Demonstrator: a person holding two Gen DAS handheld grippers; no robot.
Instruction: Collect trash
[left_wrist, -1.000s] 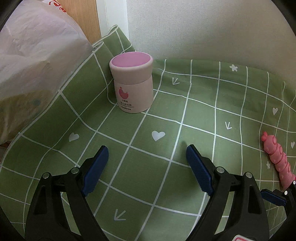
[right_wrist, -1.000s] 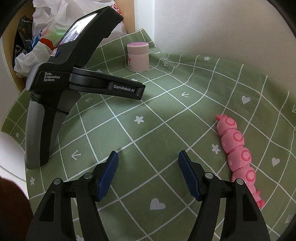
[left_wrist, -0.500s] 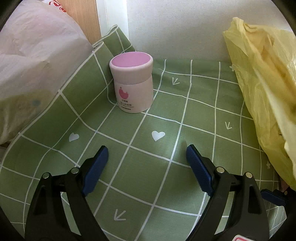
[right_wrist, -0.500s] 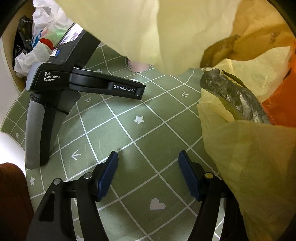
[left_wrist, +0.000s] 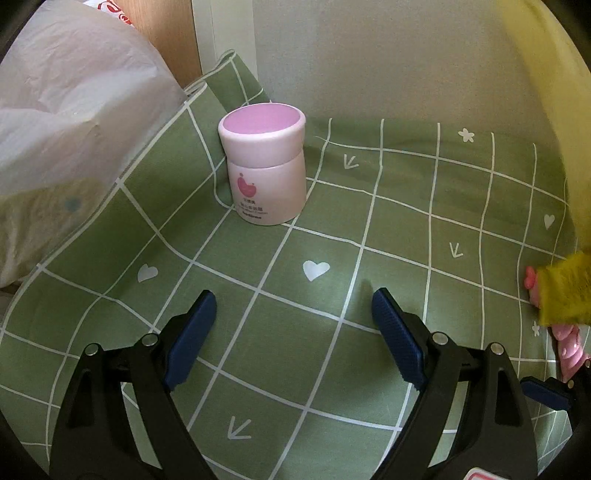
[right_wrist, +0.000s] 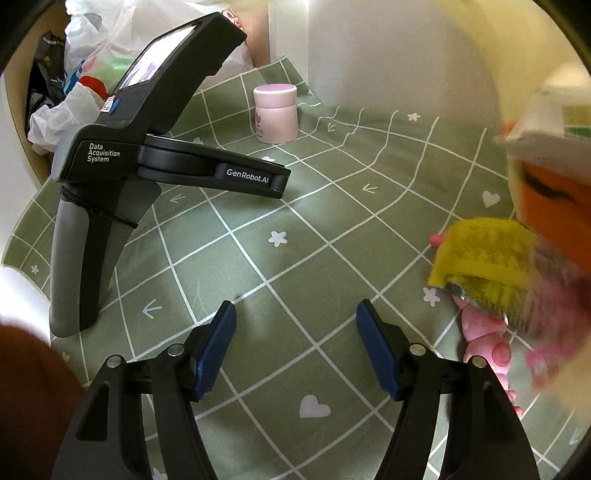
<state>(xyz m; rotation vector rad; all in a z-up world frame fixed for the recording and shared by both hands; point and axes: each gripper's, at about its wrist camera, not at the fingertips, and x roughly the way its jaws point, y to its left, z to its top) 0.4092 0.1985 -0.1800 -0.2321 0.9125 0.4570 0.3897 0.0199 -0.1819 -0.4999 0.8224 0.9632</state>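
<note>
Fingers on both grippers are spreading wide and gripping nothing: the left gripper (left_wrist: 293, 332) is resting on the green checked cloth (left_wrist: 258, 369) over the counter, and the right gripper (right_wrist: 295, 350) is hovering above it. Going rightward, a crinkly white plastic bag (left_wrist: 74, 110) is bulging at the far left, then a smooth pink round jar (left_wrist: 266, 173), then a knobbly pink toy (right_wrist: 487, 347) under blurred yellow trash (right_wrist: 484, 254). Collection seems barely begun; next likely means closing on that soft yellow piece.

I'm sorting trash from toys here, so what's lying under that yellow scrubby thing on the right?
A pink segmented toy shows beneath the blurred yellow sponge-like item; its head end pokes out beyond. Its middle is covered.
</note>
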